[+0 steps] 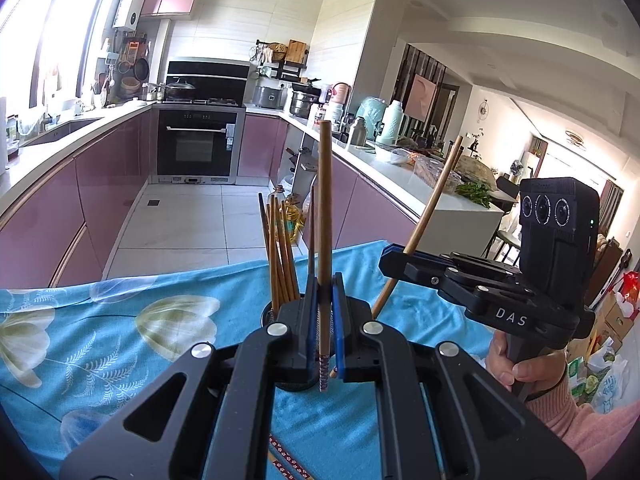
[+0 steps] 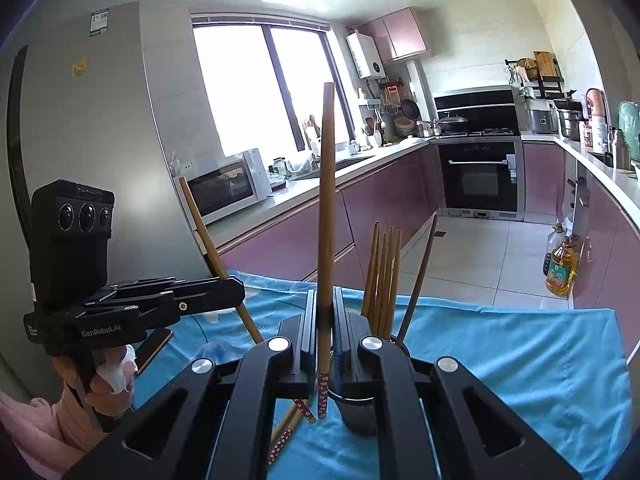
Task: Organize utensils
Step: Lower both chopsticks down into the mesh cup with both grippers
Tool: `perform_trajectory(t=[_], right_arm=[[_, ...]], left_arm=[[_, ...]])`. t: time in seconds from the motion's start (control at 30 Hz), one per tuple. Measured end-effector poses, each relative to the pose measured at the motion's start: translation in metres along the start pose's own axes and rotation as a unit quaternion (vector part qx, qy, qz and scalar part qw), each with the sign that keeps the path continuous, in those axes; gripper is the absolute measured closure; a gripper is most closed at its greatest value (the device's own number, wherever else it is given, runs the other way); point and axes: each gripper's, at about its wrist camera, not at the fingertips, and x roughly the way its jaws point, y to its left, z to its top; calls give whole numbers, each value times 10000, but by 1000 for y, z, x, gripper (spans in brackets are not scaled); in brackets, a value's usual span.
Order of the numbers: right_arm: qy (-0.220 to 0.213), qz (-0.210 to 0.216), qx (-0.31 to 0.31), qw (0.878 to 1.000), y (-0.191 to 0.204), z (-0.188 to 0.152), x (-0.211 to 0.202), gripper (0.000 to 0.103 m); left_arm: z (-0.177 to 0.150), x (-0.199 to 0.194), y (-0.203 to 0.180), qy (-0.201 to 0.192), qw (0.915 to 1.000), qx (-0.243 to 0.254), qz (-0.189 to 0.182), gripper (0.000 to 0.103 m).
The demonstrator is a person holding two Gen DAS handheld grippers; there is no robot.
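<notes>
Left gripper (image 1: 325,312) fingers are clamped on one wooden chopstick (image 1: 325,216), held upright, patterned end down. Right gripper (image 2: 325,320) fingers are likewise clamped on a second chopstick (image 2: 325,208), also upright, patterned end down. Both grippers sit just in front of a dark mesh utensil holder (image 2: 358,412) carrying a bundle of chopsticks (image 2: 383,280) that lean against its rim. More patterned-end chopsticks (image 2: 294,426) lie flat beside the holder on the tabletop's blue floral cloth (image 1: 120,328).
</notes>
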Motion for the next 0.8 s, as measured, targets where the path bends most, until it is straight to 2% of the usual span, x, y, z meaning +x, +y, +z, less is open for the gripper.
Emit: perform_trajectory(t=[0.5, 0.8], right_arm=[[-128, -13, -124, 9998, 4, 16, 0, 97], [-142, -64, -133, 9998, 2, 19, 4, 97]], left_arm=[[14, -4, -3, -255, 9996, 98, 22, 96], [23, 6, -9, -325, 9992, 132, 173, 96]])
